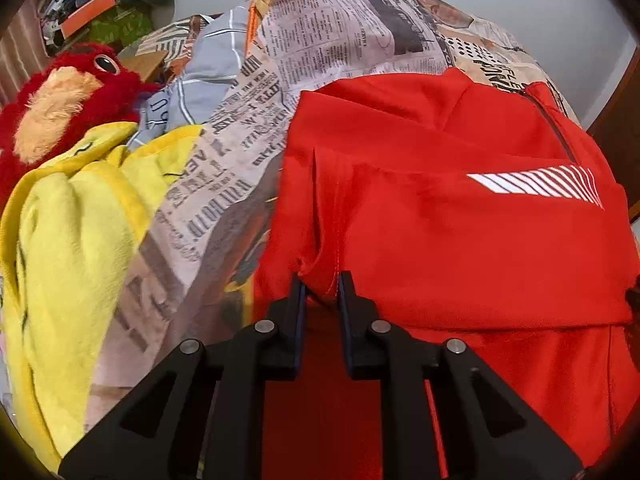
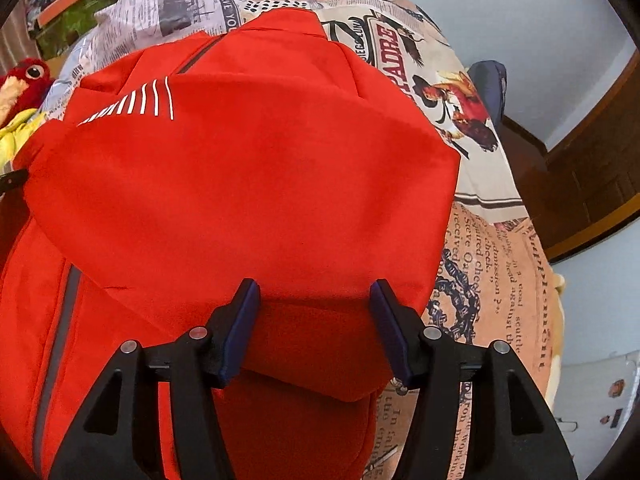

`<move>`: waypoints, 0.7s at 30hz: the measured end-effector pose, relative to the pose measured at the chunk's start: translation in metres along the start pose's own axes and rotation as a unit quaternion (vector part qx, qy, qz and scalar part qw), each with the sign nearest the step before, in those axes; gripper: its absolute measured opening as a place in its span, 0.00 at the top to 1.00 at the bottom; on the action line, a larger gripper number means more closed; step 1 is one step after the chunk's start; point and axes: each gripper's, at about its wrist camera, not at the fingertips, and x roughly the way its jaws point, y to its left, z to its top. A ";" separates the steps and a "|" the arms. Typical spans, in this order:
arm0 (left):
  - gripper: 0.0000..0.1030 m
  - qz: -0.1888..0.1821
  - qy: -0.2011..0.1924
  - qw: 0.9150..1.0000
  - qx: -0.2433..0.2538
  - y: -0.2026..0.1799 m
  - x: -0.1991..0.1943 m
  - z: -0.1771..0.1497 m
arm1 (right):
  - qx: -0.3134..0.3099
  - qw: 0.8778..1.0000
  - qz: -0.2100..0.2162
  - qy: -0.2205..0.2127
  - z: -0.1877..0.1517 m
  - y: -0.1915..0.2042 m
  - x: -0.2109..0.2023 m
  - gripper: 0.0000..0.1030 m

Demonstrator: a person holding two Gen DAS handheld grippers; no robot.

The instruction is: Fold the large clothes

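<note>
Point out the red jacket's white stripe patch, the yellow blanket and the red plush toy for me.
white stripe patch (image 1: 536,186): left wrist view, middle of the slanted stripes on the red jacket.
yellow blanket (image 1: 72,248): left wrist view, its bunched middle.
red plush toy (image 1: 60,104): left wrist view, its pale face patch.

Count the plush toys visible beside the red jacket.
2: a red plush toy at the far left of the bed, and a yellow plush just in front of it. The right wrist view shows only slivers of both; more could be hidden.
</note>
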 end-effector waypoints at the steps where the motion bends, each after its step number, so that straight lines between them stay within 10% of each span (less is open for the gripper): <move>1: 0.80 0.007 -0.001 1.000 0.004 0.001 -0.002 -0.002 | -0.001 1.000 -0.002 0.001 0.001 0.000 0.000 0.47; 8: 0.59 0.074 0.011 0.996 0.047 0.006 -0.021 -0.018 | -0.006 1.000 -0.003 0.014 -0.001 -0.001 -0.007 0.47; 21: 0.39 0.035 -0.034 0.998 0.046 0.007 -0.124 -0.032 | 0.005 0.999 -0.007 -0.052 -0.038 -0.025 -0.100 0.47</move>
